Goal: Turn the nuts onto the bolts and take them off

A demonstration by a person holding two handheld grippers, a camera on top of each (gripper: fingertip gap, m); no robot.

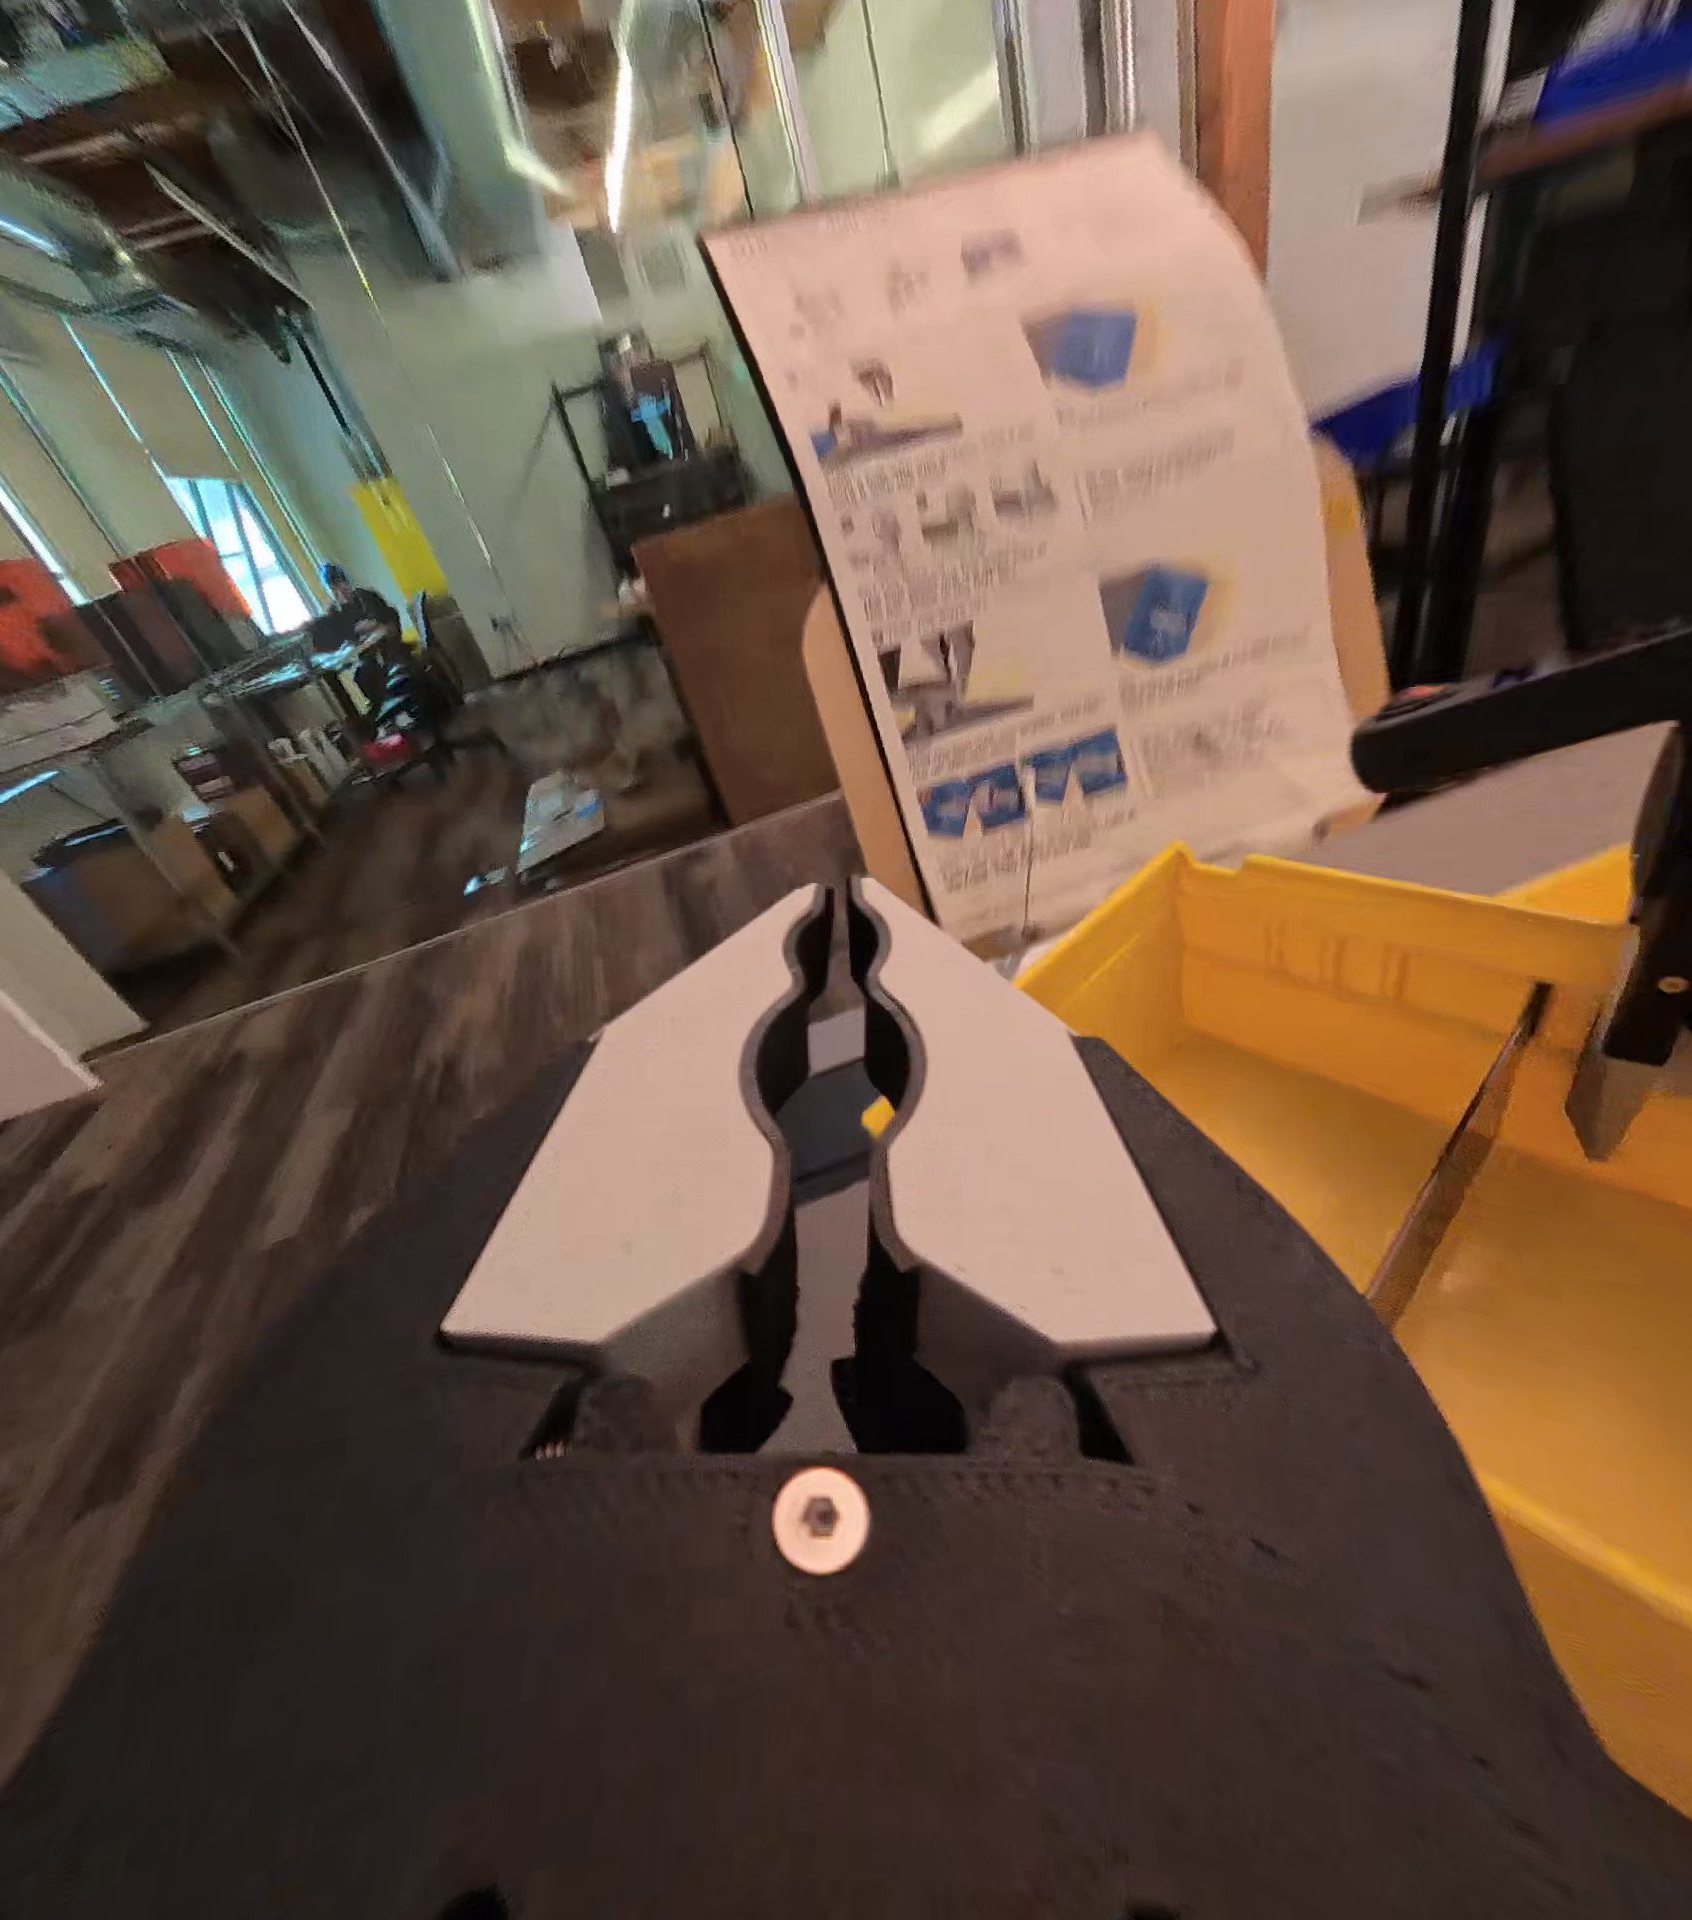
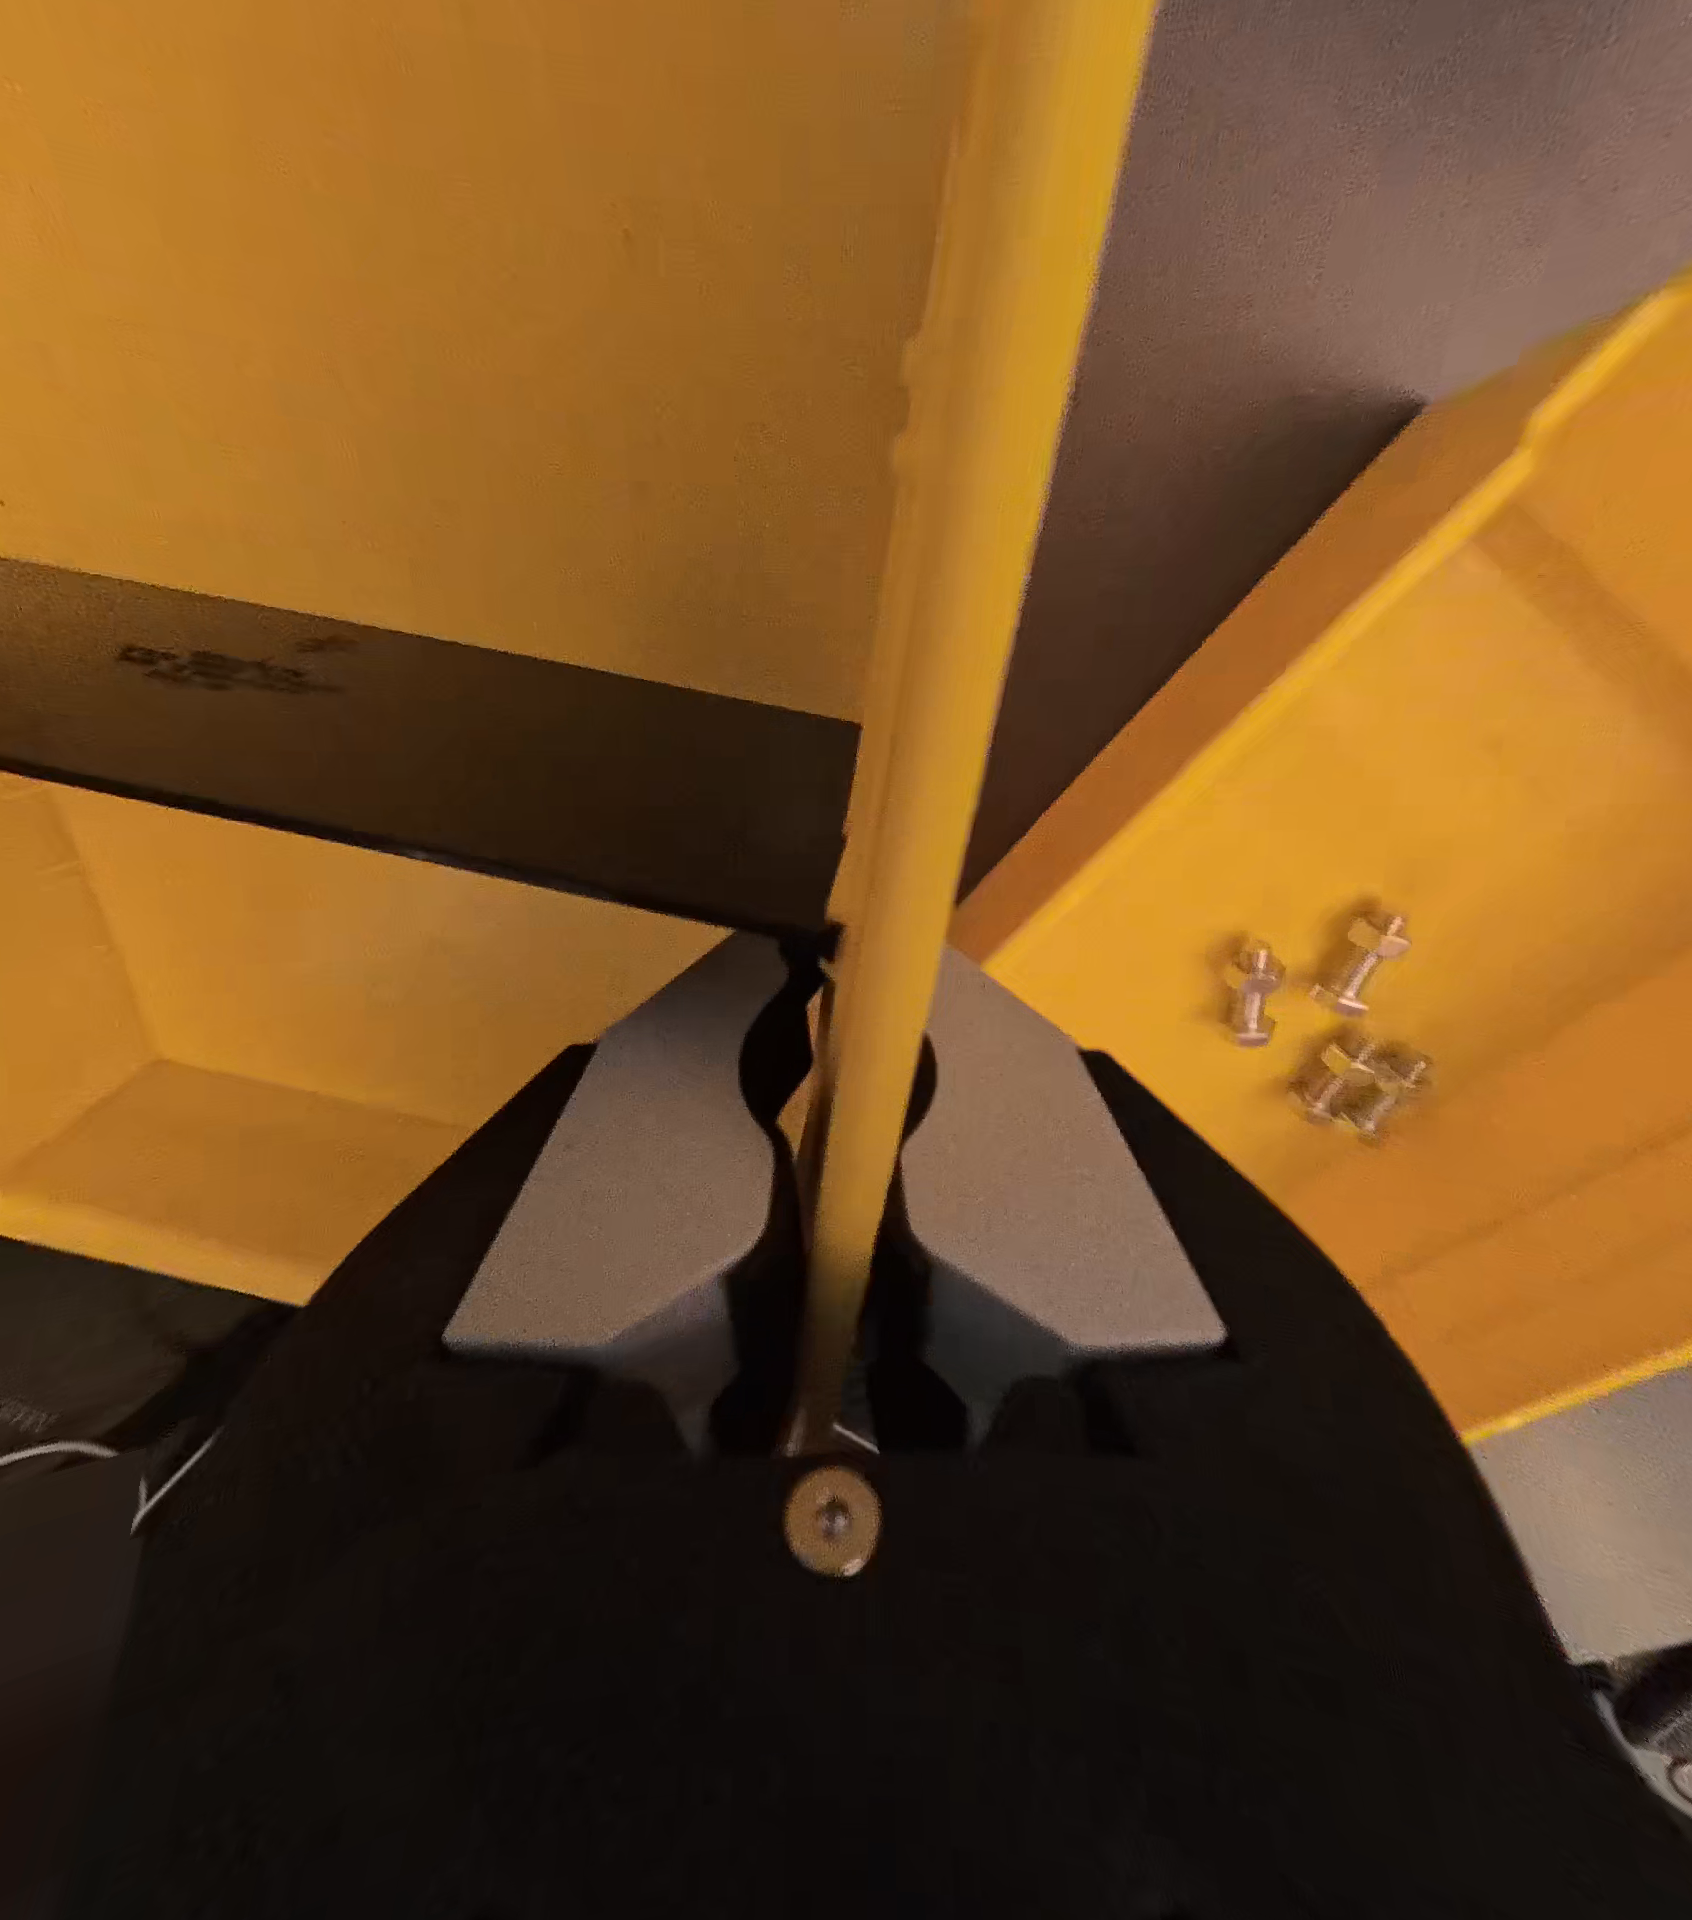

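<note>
My left gripper (image 1: 842,904) is shut with nothing seen between its grey fingers. It hovers over the wood table (image 1: 302,1143), just left of a yellow bin (image 1: 1341,935). My right gripper (image 2: 873,956) is shut on that bin's side wall (image 2: 977,520), which runs up between its fingers. It also shows in the left wrist view (image 1: 1631,1049), on the bin's rim beside a black divider (image 1: 1444,1143). Three brass bolts with nuts on them (image 2: 1356,1081) lie in a second yellow bin (image 2: 1444,727) to the right.
The black divider (image 2: 354,727) splits the gripped bin into two compartments. A white poster board (image 1: 1050,540) stands behind the bins. Grey matting (image 2: 1237,260) lies between them. Shelves and a room stretch far off to the left. One gripper's finger ends stand about 30 cm off the other's.
</note>
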